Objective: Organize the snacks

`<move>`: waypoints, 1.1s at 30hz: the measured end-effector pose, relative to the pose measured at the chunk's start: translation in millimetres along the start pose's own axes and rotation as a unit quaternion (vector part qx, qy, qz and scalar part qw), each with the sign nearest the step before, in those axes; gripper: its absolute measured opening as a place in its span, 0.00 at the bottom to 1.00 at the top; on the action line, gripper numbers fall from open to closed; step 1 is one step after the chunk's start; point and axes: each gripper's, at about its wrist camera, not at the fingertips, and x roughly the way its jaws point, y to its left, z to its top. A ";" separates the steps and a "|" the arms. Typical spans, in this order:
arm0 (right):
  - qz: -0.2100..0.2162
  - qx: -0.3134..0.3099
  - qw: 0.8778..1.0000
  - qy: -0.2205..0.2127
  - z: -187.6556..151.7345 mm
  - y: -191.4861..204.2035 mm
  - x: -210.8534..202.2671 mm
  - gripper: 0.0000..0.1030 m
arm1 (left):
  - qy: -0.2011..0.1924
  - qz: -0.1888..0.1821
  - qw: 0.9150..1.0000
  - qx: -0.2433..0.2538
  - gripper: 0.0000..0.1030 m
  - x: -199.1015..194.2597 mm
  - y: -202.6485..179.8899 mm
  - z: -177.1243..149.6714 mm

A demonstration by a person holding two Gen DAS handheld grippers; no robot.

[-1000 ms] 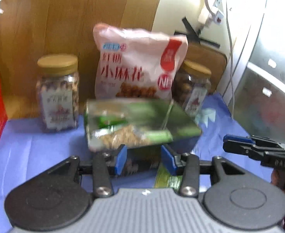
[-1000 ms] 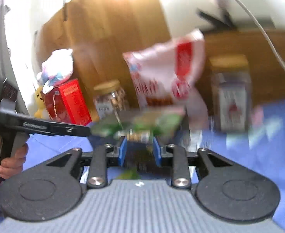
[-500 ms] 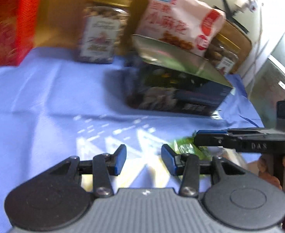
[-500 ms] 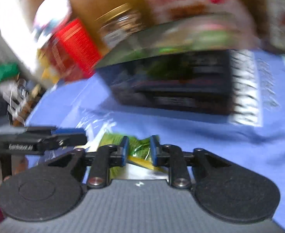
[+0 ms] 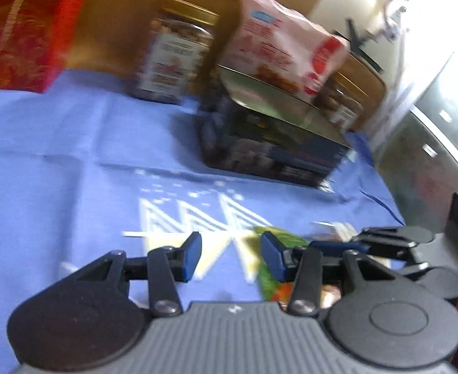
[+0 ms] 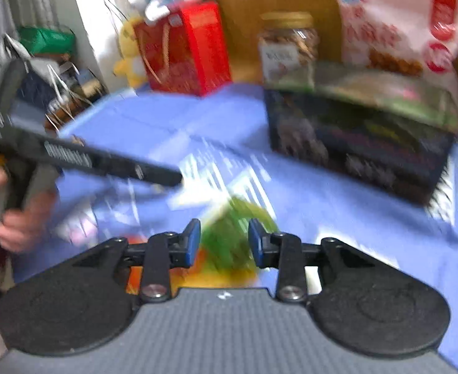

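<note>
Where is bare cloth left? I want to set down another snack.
Free: blue cloth between red box, left jar and dark snack box. Crowded: the back row around the pink bag, and the near edge with green packet and both grippers.

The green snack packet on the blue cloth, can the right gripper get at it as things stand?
Probably yes. The green snack packet lies right between the right gripper fingers, whose jaws are opening, with nothing over it. The left gripper hovers close beside and might crowd it.
</note>
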 end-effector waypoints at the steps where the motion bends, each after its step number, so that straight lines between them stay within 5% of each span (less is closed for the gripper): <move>1: -0.020 -0.004 1.000 0.008 -7.1 -2.8 -2.3 0.37 | 0.008 -0.006 1.000 0.007 0.41 5.9 -6.0 -0.6; 4: -0.039 -0.002 0.999 0.012 -18.9 -7.3 -9.4 0.38 | 0.028 -0.014 0.999 0.028 0.41 21.0 -20.0 -2.8; 8: -0.040 -0.009 0.999 0.011 -25.2 -3.3 -10.9 0.47 | 0.048 -0.024 0.998 0.042 0.54 34.9 -31.2 -6.3; 13: -0.054 -0.053 0.997 -0.010 -30.5 18.7 5.6 0.55 | 0.034 -0.032 0.998 0.049 0.54 40.4 -36.4 -10.1; 17: -0.061 -0.060 0.996 -0.030 -25.5 31.6 19.7 0.45 | 0.021 -0.021 0.998 0.052 0.45 38.9 -34.8 -11.6; 25: -0.093 -0.106 0.986 -0.085 -12.3 50.7 23.5 0.35 | -0.020 -0.028 0.999 -0.007 0.45 10.3 -15.8 -1.0; 33: -0.158 -0.154 0.957 -0.191 25.7 42.9 -6.0 0.35 | -0.096 -0.051 0.993 0.036 0.45 -6.9 -52.3 65.8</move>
